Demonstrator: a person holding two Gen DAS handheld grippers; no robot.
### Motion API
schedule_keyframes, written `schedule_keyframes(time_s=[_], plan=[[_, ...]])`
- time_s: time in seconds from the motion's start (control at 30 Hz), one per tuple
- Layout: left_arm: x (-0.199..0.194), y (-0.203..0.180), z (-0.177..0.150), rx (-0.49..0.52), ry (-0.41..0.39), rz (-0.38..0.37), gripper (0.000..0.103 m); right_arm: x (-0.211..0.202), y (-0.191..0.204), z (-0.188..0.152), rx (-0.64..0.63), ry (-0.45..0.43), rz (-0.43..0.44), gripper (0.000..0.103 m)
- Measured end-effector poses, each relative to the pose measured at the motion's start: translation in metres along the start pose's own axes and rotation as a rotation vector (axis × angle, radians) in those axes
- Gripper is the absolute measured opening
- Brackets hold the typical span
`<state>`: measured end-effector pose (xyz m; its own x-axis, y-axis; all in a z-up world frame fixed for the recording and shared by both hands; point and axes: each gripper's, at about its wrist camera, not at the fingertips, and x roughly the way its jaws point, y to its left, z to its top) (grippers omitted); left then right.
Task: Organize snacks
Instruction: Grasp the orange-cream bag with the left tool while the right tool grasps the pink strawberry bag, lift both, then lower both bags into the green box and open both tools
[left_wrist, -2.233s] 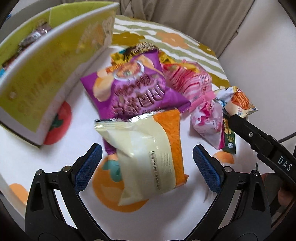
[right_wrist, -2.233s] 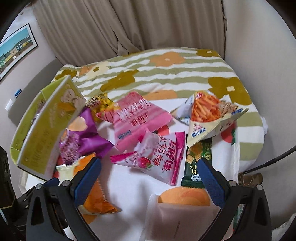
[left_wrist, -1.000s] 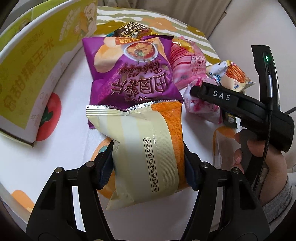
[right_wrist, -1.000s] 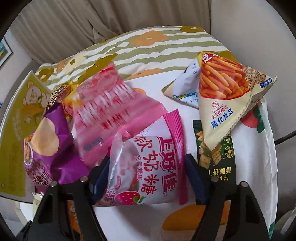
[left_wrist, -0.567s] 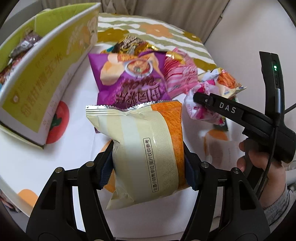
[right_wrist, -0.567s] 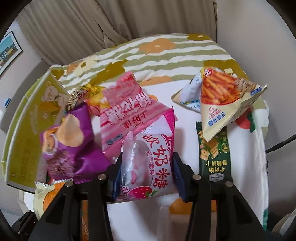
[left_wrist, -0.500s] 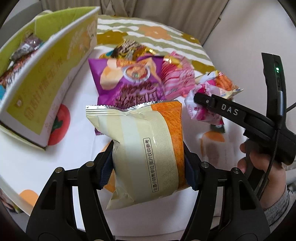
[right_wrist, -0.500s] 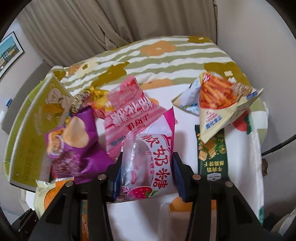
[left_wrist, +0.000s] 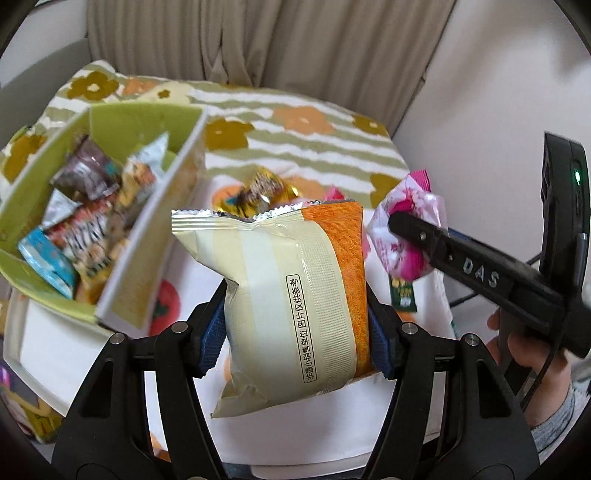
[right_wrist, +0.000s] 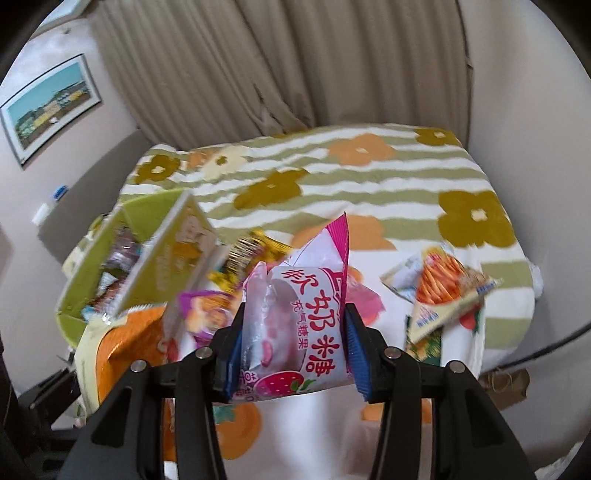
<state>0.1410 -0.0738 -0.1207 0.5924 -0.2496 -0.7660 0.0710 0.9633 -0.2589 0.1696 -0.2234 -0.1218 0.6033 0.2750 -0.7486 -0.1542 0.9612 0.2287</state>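
Snack packets (left_wrist: 85, 221) in box (left_wrist: 147, 254)

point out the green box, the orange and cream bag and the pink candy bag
green box (left_wrist: 151, 236), left wrist view, its white outer wall
orange and cream bag (left_wrist: 280, 295), left wrist view, middle of its back
pink candy bag (right_wrist: 306, 321), right wrist view, its printed front

Soft, even daylight fills both views, with faint shadows and no harsh glare. Fisheye bending curves the curtain (right_wrist: 280, 74) and darkens the corners. Motion blur smears the green box (left_wrist: 110, 206) on the left and the far packets; the near cream bag (left_wrist: 291, 295) stays sharp.
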Motion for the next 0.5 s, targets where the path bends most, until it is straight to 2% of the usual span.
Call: schedule_keyframes(time_s=[0.2,0.37,0.5], plan=[[-0.026,0.036,0.036,0.000,-0.058,0.025,0.061,-0.008,0.045,0.026,-0.053,-0.038,0.074,0.044],[-0.039,0.082,0.076,0.013,-0.087,0.035,0.061,-0.006,0.085,0.047,-0.068,-0.079,0.102,0.044],[-0.036,0.120,0.108,0.011,-0.073,0.042,0.061,0.010,0.120,0.068,-0.072,-0.087,0.115,0.044]])
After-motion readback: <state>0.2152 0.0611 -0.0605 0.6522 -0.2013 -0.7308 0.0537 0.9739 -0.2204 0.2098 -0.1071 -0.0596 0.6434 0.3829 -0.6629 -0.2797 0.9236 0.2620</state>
